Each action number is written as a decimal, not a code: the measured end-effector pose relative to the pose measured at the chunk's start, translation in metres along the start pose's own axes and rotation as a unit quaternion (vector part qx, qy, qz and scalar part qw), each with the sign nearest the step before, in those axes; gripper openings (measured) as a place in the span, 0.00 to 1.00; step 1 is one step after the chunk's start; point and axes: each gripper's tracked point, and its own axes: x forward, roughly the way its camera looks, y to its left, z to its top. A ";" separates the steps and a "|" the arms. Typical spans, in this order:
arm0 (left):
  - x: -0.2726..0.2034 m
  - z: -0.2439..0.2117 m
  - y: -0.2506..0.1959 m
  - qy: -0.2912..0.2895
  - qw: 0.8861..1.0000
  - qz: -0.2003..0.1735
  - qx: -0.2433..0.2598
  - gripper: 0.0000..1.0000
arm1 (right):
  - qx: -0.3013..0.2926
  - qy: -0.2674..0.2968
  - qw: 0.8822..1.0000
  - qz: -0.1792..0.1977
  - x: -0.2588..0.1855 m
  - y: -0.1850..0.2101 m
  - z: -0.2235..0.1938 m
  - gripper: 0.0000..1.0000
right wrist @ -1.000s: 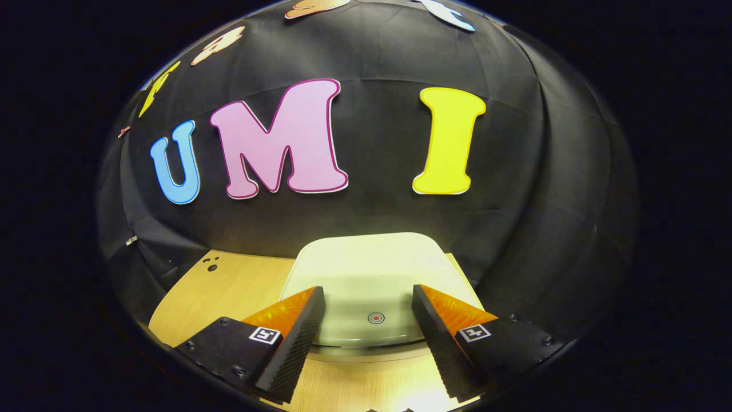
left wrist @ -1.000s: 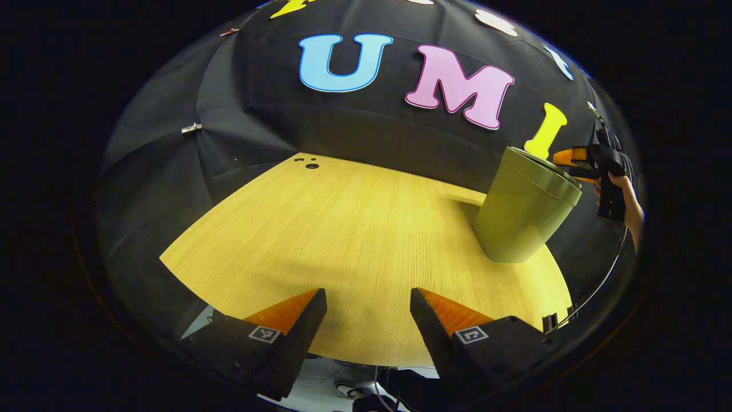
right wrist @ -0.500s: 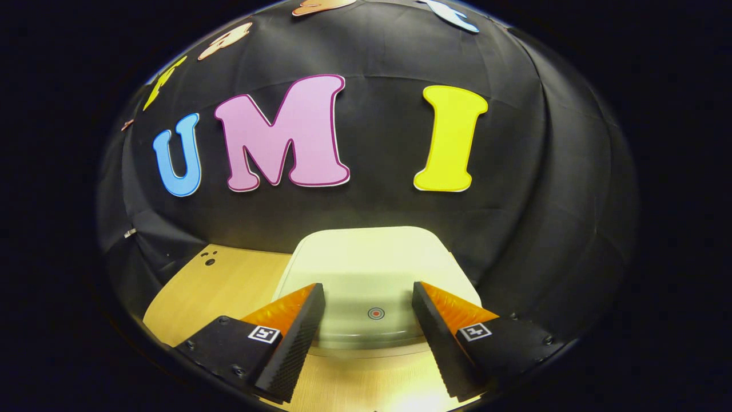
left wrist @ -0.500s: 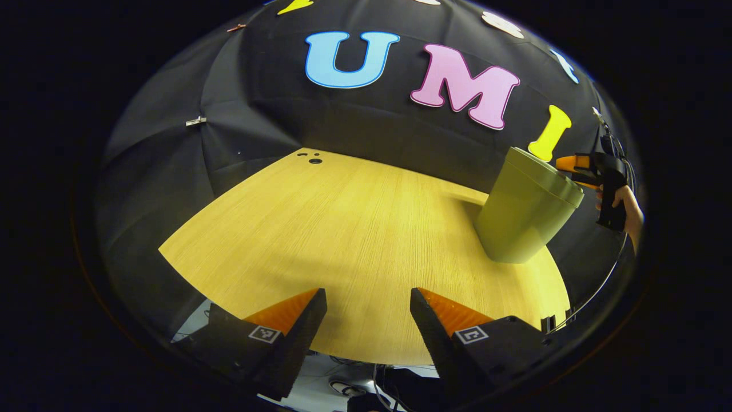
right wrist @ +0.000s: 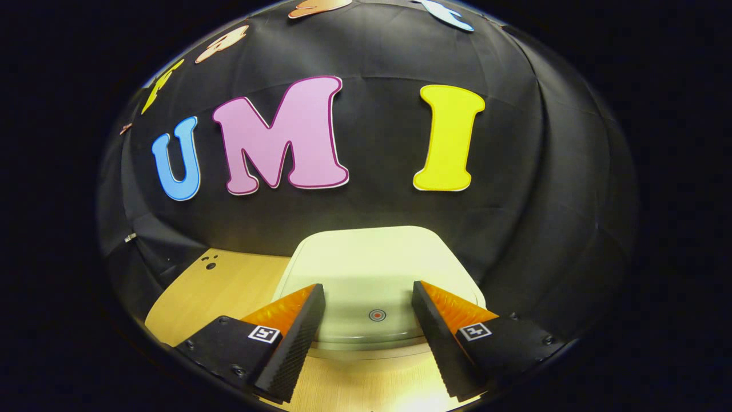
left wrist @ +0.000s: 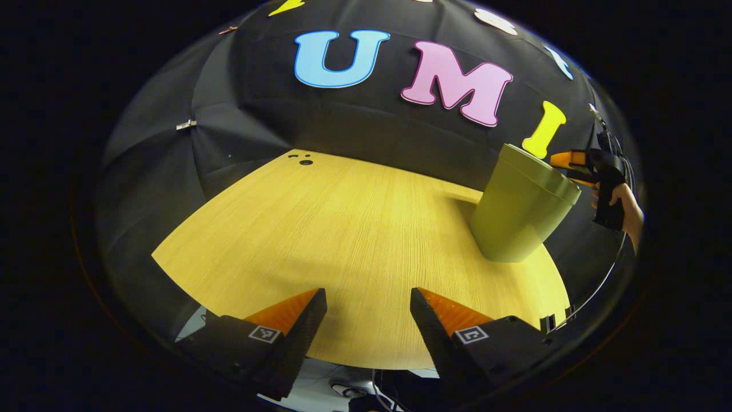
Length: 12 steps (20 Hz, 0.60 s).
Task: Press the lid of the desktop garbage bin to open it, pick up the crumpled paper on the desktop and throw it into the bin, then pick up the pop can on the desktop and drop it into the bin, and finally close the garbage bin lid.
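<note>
Lid (right wrist: 372,269) sits closed, lower centre; right hand-held gripper (right wrist: 369,312) hovers spread, empty. Press squarely on the red dot (right wrist: 377,315); left hand-held gripper (left wrist: 369,320) idles spread.

We see both views bent by strong fisheye distortion — the table (left wrist: 354,229) edges curve and straight lines bow toward the rim. Light falls from above: the tabletop is bright and evenly lit in the left gripper view, while the cloth wall (right wrist: 372,212) stays dim. The bin (left wrist: 517,209) casts a soft shadow on the table toward the far edge. In the right gripper view the lid (right wrist: 372,269) is pale, nearly washed out, and a glare patch sits on the table at its near edge. Focus is sharp at centre — detail softens and darkens toward the rim.
</note>
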 end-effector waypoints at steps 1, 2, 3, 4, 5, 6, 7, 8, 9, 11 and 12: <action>0.000 0.008 -0.001 -0.007 1.000 -0.003 0.002 0.95 | -0.004 0.002 1.000 -0.002 -0.003 0.000 0.000 0.96; 0.000 0.018 -0.002 -0.016 1.000 -0.004 0.003 0.95 | -0.007 0.001 1.000 -0.006 -0.005 -0.001 0.001 0.96; 0.000 0.027 -0.003 -0.026 1.000 -0.006 0.005 0.95 | -0.008 -0.002 1.000 -0.011 -0.007 -0.002 0.003 0.96; -0.001 0.038 -0.003 -0.035 0.999 -0.006 0.006 0.95 | -0.009 -0.007 1.000 -0.011 -0.010 -0.001 0.007 0.96; -0.001 0.047 -0.003 -0.044 0.999 -0.007 0.008 0.94 | -0.009 -0.014 1.000 -0.012 -0.015 0.002 0.011 0.96; -0.002 0.057 -0.004 -0.053 0.999 -0.009 0.010 0.95 | -0.010 -0.026 1.000 -0.012 -0.020 0.004 0.017 0.96; -0.003 0.066 -0.007 -0.062 0.998 -0.012 0.013 0.94 | -0.015 -0.041 0.999 -0.010 -0.027 0.007 0.025 0.96; -0.006 0.077 -0.008 -0.072 0.997 -0.014 0.018 0.95 | -0.018 -0.057 0.998 -0.010 -0.034 0.010 0.032 0.96; -0.008 0.085 -0.010 -0.083 0.996 -0.016 0.025 0.95 | -0.017 -0.068 0.998 -0.007 -0.041 0.013 0.036 0.96; -0.014 0.103 -0.015 -0.105 0.993 -0.021 0.043 0.95 | -0.007 -0.084 0.996 -0.001 -0.058 0.023 0.042 0.96; -0.017 0.111 -0.018 -0.115 0.992 -0.024 0.052 0.94 | -0.004 -0.093 0.996 -0.001 -0.067 0.025 0.044 0.96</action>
